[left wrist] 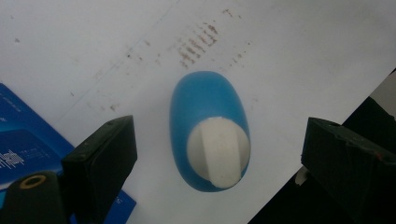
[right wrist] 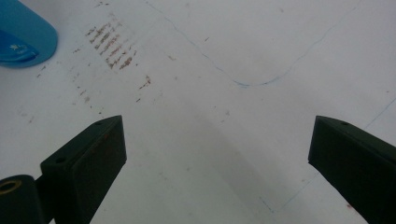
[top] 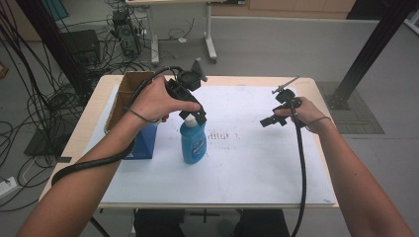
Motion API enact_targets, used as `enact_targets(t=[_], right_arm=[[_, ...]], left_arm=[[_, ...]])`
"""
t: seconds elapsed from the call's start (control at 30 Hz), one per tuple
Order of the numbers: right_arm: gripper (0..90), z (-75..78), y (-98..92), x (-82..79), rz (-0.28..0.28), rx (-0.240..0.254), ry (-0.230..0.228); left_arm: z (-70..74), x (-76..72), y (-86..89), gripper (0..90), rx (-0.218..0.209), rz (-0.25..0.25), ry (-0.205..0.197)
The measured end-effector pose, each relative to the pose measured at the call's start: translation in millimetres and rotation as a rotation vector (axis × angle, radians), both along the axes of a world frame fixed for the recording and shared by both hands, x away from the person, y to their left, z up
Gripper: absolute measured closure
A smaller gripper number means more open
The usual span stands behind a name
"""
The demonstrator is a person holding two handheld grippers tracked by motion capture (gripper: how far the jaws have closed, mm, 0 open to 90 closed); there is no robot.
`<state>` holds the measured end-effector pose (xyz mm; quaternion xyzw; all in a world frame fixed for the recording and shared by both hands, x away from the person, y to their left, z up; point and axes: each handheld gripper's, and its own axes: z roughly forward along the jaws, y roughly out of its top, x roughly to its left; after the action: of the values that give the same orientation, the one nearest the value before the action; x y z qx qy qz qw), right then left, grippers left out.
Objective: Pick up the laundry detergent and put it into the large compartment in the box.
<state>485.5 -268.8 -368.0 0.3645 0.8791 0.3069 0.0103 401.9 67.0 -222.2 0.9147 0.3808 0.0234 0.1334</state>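
A blue bottle (top: 193, 143) with a white cap (top: 189, 120) stands upright on the white sheet (top: 257, 163), left of centre. My left gripper (top: 193, 116) points down right over the cap. Seen from the left gripper view, the bottle (left wrist: 205, 105) and its white cap (left wrist: 218, 151) lie between the two black jaws, which stand wide apart with gaps on both sides. My right gripper (top: 269, 121) hovers over the sheet at the right, open with nothing between its fingers. The bottle's base (right wrist: 23, 39) appears at the top left of the right gripper view.
A blue box (top: 143, 143) stands just left of the bottle, with an open cardboard box (top: 126, 94) behind it at the table's left edge. Brown smudges (top: 220, 135) mark the sheet near the bottle. Cables trail from both grippers.
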Motion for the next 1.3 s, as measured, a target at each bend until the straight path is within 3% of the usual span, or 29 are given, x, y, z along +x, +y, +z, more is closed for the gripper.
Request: enact_targets(t=[1.3], right_arm=[[3.6,-2.3,-0.1,-0.4,-0.002,0.002,0.003]], left_arm=[[-38.4,-2.3,-6.0,10.6,0.048,-0.003,0.038]])
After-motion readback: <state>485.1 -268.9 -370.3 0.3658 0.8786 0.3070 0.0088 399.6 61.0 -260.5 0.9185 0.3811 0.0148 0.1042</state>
